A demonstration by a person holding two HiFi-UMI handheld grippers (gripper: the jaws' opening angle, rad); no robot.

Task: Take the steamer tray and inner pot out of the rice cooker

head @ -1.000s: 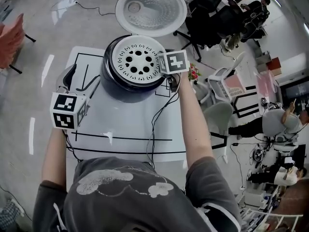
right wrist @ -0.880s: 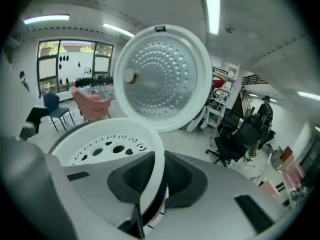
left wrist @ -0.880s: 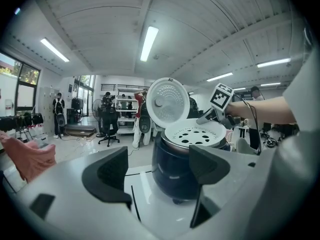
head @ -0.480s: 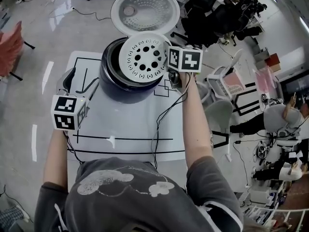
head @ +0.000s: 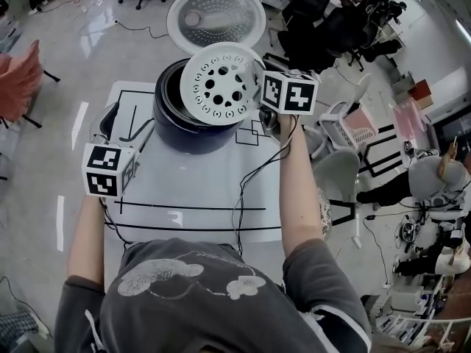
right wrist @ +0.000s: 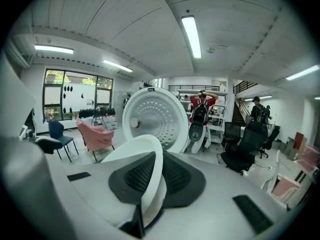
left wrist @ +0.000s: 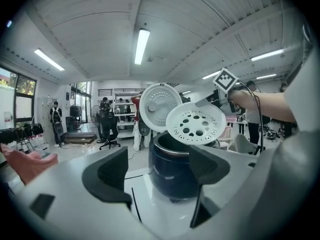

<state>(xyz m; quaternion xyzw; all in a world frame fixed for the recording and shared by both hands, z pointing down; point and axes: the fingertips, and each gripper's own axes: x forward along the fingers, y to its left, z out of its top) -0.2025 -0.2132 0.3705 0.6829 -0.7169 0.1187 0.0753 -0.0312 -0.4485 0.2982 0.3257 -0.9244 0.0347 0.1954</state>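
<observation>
Steamer tray (head: 221, 84) rim between right fingers (right wrist: 132, 176)

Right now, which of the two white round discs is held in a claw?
The steamer tray, pierced with large holes, tilted over the rice cooker; the right claw pinches its rim. The open lid behind is untouched.

Left gripper (left wrist: 158, 165) agape; right gripper (right wrist: 152, 173) clamped

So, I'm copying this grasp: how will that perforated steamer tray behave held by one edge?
The steamer tray is probably stiff: pinched at its rim by the right gripper, it shows no sag. It looks thin and full of holes, so likely light. Its smooth rim, held tilted, might slip or pivot in the pads.
</observation>
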